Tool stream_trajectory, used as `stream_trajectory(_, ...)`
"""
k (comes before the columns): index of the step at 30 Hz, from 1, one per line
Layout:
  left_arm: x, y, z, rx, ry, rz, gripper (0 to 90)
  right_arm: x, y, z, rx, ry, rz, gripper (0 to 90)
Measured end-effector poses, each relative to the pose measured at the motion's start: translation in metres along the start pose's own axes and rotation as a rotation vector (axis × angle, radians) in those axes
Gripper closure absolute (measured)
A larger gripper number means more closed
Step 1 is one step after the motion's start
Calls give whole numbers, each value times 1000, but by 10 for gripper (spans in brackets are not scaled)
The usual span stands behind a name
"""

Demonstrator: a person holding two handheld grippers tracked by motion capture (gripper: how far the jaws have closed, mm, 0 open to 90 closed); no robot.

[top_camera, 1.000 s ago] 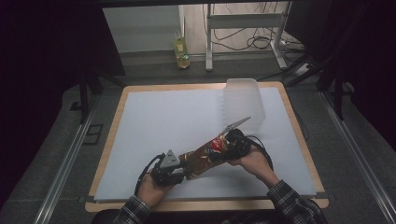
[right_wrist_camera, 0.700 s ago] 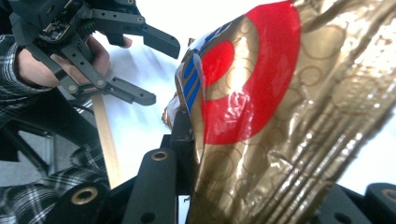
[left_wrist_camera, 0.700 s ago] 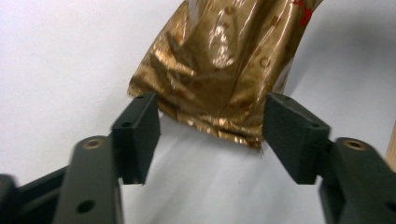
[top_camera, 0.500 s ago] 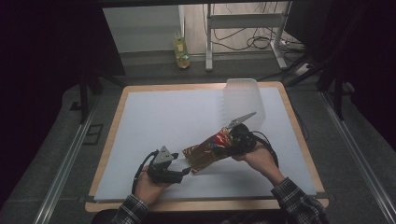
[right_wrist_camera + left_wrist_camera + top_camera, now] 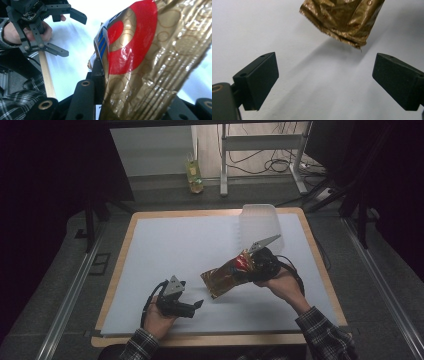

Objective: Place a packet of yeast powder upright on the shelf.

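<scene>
so the right gripper (image 5: pixel 250 266) has the crinkly gold foil snack bag with the red circle on it (image 5: pixel 227 276) pinched at one end, jaws squeezed tight on the foil. the bag hangs tilted over the white table sheet (image 5: pixel 175 245), its free end dipping toward the left gripper (image 5: pixel 197 305) but not touching it. in the left gripper view that crimped end (image 5: pixel 342 22) floats just above the sheet with its shadow underneath, so it looks clear of the table.

left gripper's jaws have just been opening and now stand spread wide with nothing between them, only bare sheet. the bag's end sits ahead of the pads (image 5: pixel 259 77), not in the gap.

looks to me like a one-handed carry, probably toward the frosted translucent plastic tub (image 5: pixel 260 222) standing just behind the right hand. if so: keep the pinch firm since foil is slippery, lift enough that the dangling end clears the tub's rim, and go slow so it doesn't swing. left hand should stay low and out of the way.
</scene>
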State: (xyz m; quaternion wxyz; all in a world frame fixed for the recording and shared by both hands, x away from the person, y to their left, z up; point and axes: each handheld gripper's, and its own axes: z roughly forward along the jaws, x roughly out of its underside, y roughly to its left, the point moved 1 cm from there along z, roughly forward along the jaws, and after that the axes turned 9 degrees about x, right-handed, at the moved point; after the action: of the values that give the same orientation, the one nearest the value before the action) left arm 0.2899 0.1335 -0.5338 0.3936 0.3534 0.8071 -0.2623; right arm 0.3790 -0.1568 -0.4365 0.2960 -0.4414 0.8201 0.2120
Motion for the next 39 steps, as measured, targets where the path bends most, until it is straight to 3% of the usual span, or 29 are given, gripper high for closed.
stream_trajectory(12,1,-1,0,-40,10,52,45,-10,-9,-19,73,-18,-83,697)
stream_trajectory(22,1,0,1,-41,7,64,40,-21,-21,-43,134,-37,-148,698)
stream_trajectory(39,1,0,1,-40,22,79,40,-39,-46,-75,226,-44,-194,698)
